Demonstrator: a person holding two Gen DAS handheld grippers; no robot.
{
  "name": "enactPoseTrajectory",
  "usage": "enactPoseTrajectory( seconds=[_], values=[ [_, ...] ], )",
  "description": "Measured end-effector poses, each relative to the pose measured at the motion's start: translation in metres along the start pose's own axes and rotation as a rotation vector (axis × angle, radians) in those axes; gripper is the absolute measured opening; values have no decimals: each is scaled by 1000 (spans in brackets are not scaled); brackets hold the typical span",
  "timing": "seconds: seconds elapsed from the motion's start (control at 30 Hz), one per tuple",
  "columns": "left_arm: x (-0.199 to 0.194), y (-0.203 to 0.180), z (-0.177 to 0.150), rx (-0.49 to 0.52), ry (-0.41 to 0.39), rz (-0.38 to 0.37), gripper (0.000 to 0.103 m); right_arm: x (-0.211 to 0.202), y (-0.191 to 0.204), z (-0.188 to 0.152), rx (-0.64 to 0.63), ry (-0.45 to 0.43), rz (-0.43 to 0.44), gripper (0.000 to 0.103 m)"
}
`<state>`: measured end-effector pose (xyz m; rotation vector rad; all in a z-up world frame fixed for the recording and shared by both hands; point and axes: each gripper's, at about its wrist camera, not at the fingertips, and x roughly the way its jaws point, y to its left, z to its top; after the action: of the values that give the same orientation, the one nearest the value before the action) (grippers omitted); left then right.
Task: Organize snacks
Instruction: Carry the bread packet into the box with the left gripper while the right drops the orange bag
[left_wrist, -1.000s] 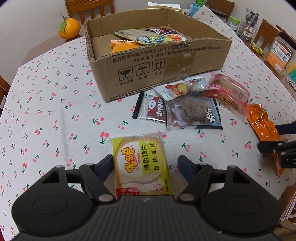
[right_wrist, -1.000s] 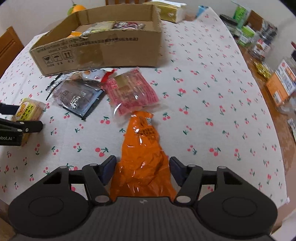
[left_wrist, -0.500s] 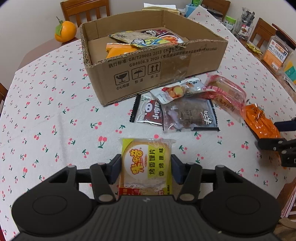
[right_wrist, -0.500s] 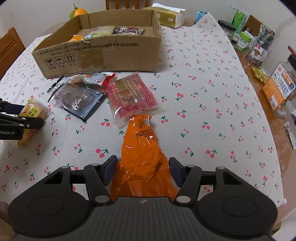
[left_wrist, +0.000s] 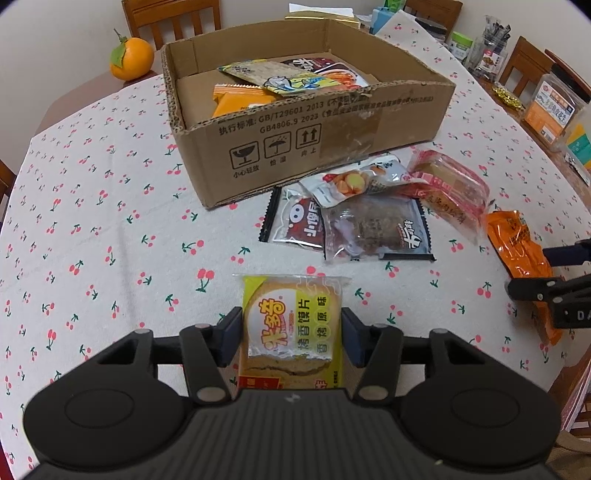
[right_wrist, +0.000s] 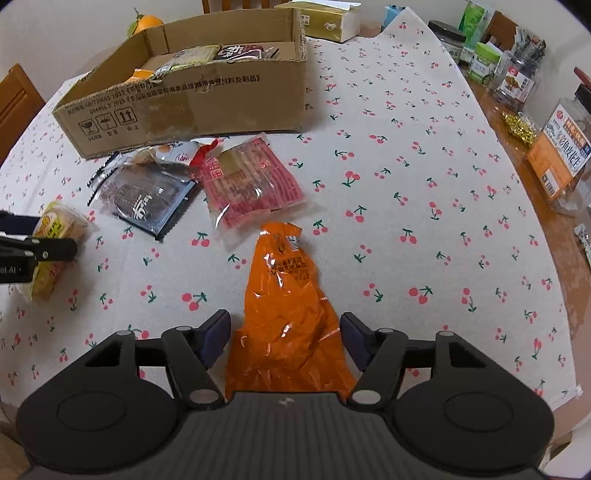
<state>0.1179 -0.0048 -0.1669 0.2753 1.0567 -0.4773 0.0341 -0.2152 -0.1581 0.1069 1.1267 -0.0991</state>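
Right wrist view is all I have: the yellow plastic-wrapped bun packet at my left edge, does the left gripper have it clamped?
Observer: Yes. The left wrist view shows the left gripper with its jaws just closed and both pads pressing the long sides of the yellow bun packet.
Operator: What lies low behind the near wall of the brown cardboard box?
Observer: Inside the cardboard box, flat orange foil packets lie partly under a green-and-yellow fish-print packet.
Operator: Anything under the clear packet of dark brown snack?
Observer: A black-and-red packet with a white cartoon face sits partly under that clear packet.
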Motion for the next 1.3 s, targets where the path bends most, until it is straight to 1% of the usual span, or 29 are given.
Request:
enactPoseTrajectory(
  seconds=[0.07,0.13,0.27,0.37,0.63,0.77,0.83,1.03,1.23,1.27,1.3],
  values=[
    [1,0,1,3,3,-1,54,2,2,2,-4,-4,-16,71],
    [1,0,1,5,6,-7,54,2,5,3,-29,-9,-32,64],
    [-2,0,3,8,14,-21,54,0,6,3,-54,-6,-22,64],
    [-9,1,5,9,16,-40,54,-7,7,4,-73,-22,-19,63],
    [-38,-3,17,38,-9,-72,54,-39,1,19,-114,-94,-25,63],
    [-50,-5,24,47,-33,-84,53,-54,-4,34,-125,-136,-18,64],
    [-52,-6,27,54,-42,-73,53,-60,-5,43,-136,-163,-15,64],
    [-63,-1,33,30,-64,-75,53,-70,2,72,-189,-227,12,64],
    [-78,5,45,19,-92,-89,53,-76,12,115,-250,-299,52,64],
    [-80,6,48,18,-98,-89,53,-76,16,125,-266,-322,49,48],
    [-82,8,52,18,-104,-88,53,-75,18,133,-281,-326,55,44]
  ],
)
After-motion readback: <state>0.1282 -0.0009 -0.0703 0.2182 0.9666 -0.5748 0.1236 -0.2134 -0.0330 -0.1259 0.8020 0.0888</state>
